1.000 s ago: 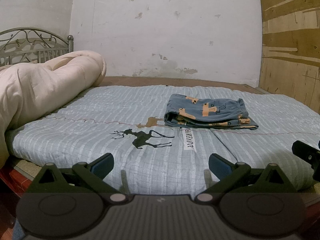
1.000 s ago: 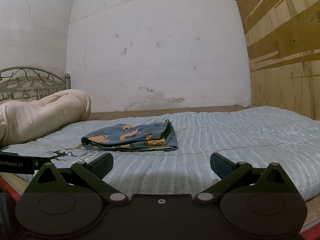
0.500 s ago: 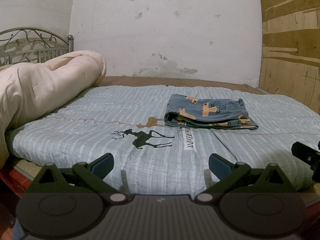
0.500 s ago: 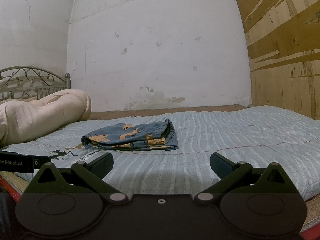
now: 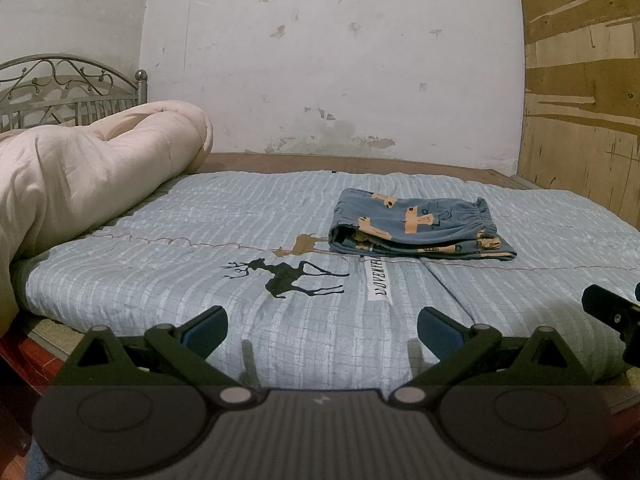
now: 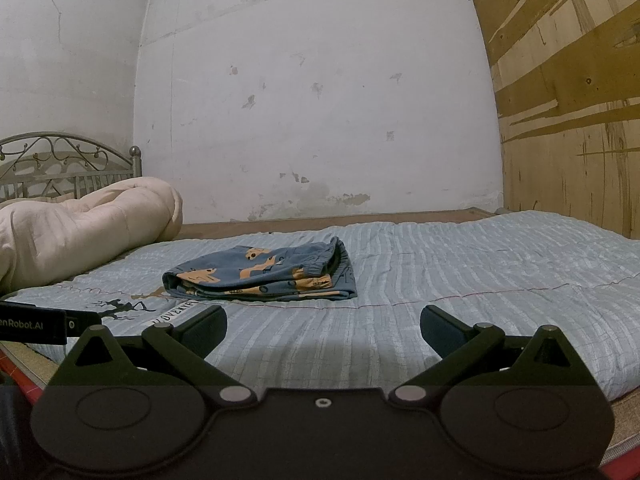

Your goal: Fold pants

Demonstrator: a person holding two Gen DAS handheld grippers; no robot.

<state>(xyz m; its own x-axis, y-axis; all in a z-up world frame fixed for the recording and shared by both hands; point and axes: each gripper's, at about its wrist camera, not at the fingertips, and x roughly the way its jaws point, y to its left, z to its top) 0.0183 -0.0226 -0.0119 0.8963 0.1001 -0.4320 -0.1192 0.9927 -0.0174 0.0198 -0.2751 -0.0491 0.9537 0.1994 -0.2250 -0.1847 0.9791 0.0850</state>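
a bed with a pale blue striped quilt fills both views, a black deer print near its front edge. a cream duvet lies bunched at the left by a metal headboard. the pants, blue with orange shapes, sit folded in a flat stack mid-bed, just behind the print; how many layers is hard to tell. the left tongs and the right tongs hover at the near edge, both spread wide and empty, well apart from the pants.
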